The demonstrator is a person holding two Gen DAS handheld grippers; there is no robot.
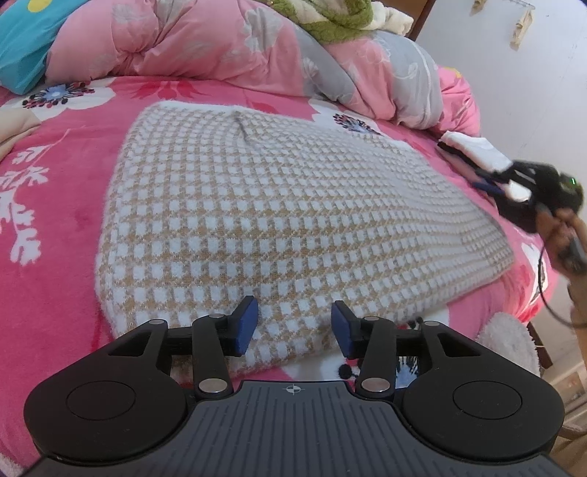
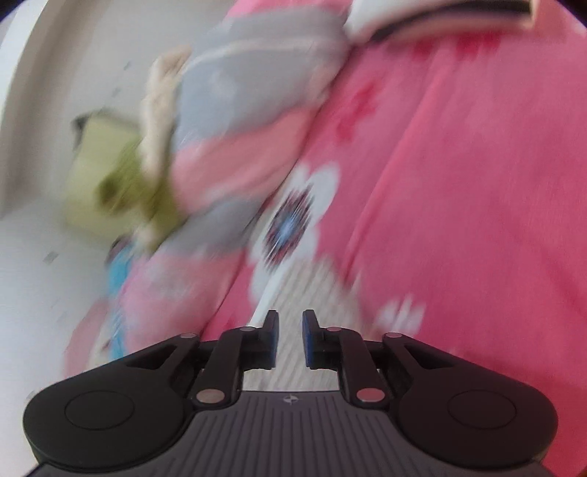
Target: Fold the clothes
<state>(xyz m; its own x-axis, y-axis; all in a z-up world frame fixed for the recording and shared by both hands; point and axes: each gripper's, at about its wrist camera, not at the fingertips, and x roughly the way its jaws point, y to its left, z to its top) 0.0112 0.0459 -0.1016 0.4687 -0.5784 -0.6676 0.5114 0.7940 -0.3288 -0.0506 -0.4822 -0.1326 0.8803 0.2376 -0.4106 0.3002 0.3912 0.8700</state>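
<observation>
A beige-and-white checked knit sweater (image 1: pixel 279 205) lies folded on the pink floral blanket (image 1: pixel 55 205). My left gripper (image 1: pixel 294 328) hovers at the sweater's near edge. It is open, its blue pads wide apart with nothing between them. My right gripper (image 1: pixel 486 183), held by a hand (image 1: pixel 565 235), is off the sweater's far right corner and apart from it. The right wrist view is motion-blurred. There the right gripper (image 2: pixel 290 339) has a narrow gap between its pads and holds nothing, with a strip of the sweater (image 2: pixel 312 282) below and ahead of it.
A bunched pink-and-grey quilt (image 1: pixel 256 44) with a green fuzzy garment (image 1: pixel 330 18) on it fills the back of the bed. A white item with a dark edge (image 1: pixel 473 146) lies near the right gripper. A white wall (image 1: pixel 532 91) and the bed's edge are at the right.
</observation>
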